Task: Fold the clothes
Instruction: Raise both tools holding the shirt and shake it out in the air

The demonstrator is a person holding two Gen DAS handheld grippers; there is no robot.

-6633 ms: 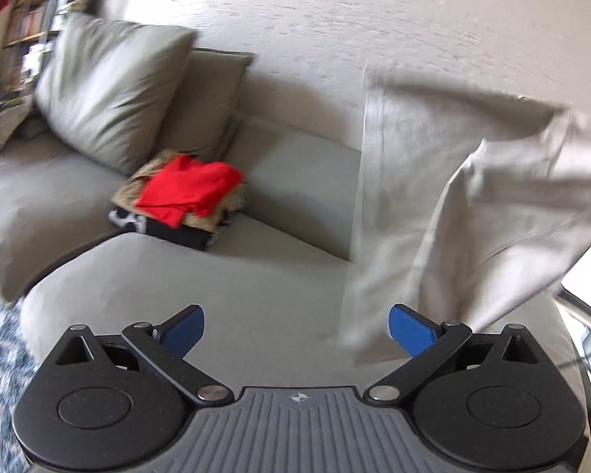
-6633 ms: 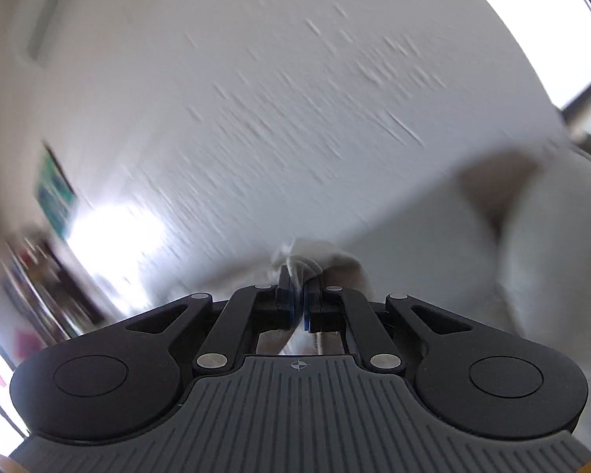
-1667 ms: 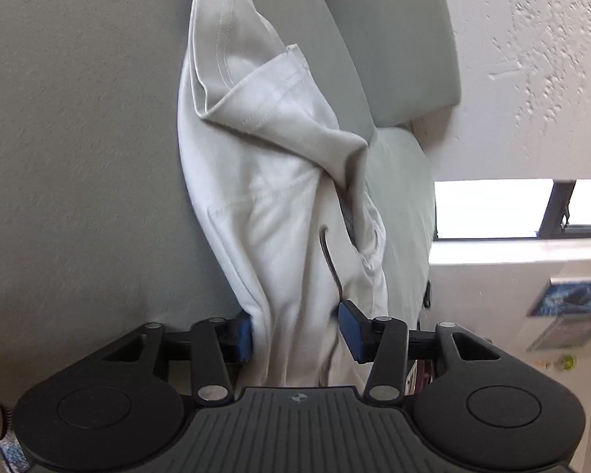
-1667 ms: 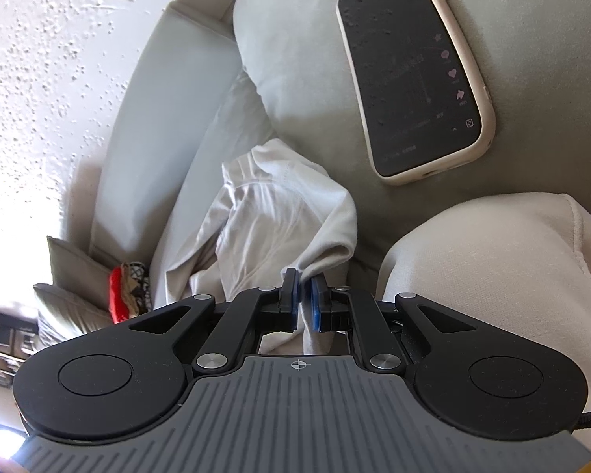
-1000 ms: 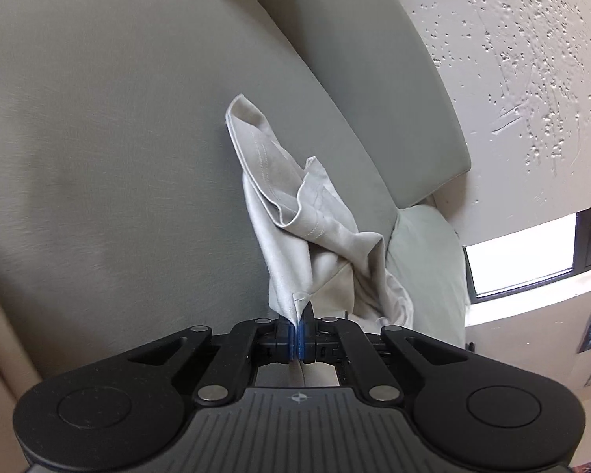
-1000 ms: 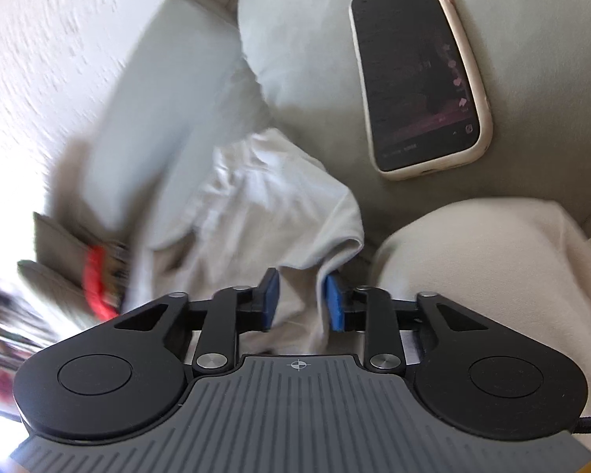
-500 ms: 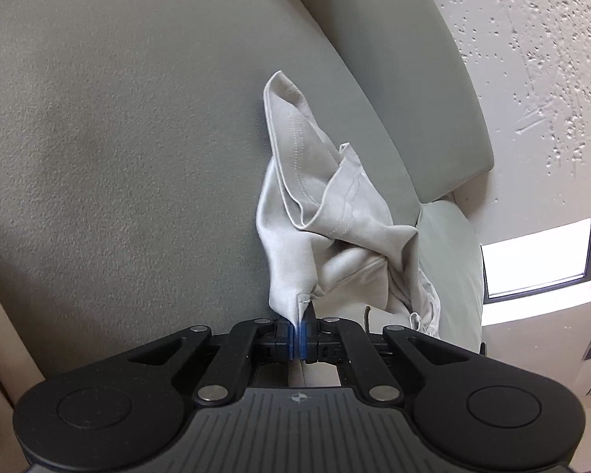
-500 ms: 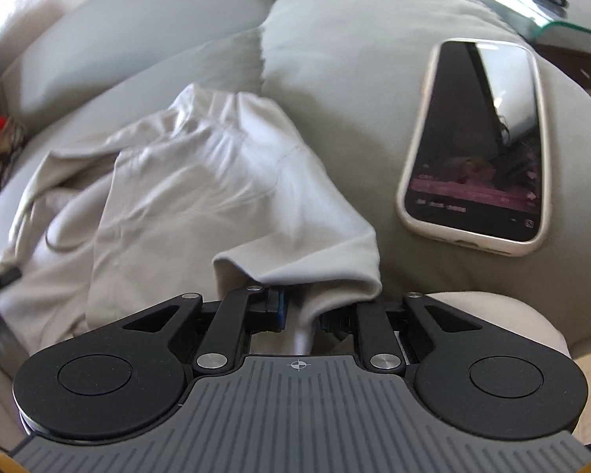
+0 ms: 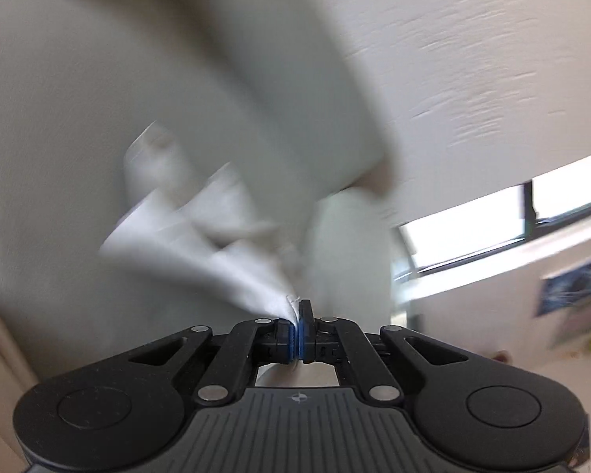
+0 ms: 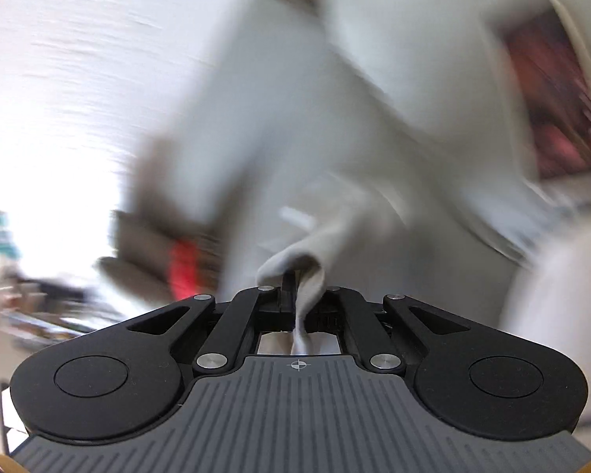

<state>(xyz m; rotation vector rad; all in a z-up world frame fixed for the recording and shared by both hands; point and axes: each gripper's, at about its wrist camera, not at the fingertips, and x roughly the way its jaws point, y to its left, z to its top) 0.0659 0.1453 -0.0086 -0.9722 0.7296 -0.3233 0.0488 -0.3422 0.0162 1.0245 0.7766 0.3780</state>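
left gripper (image 9: 296, 329): clamped tight on a bunched corner of the pale beige garment (image 9: 201, 232), blue pads pressed together with a little nub of cloth poking out above them.

right gripper (image 10: 295, 299): also clenched, with a fold of the same garment (image 10: 323, 236) draped over the jaws and a strip hanging down through the gap.

where the garment is: strung out ahead of both grippers over the grey sofa (image 9: 78, 118). It looks crumpled and twisted rather than flat, though both views are badly smeared, so I can't say how much of it touches the seat.

other stuff: a phone (image 10: 547, 90) with a lit screen sits on the cushion at far right. There's a pile with something red (image 10: 181, 268) far left on the sofa, and a window (image 9: 492, 224) off to the right.

stage: can't really call it. Both corners pinched fits spreading it out, or carrying a fold over.

what could go wrong: both grips are on thin bunched edges, so a sharp tug could pop a corner free. The twist could also get locked into the fold. And a wide swing on the right might drag cloth across the phone and knock it off.
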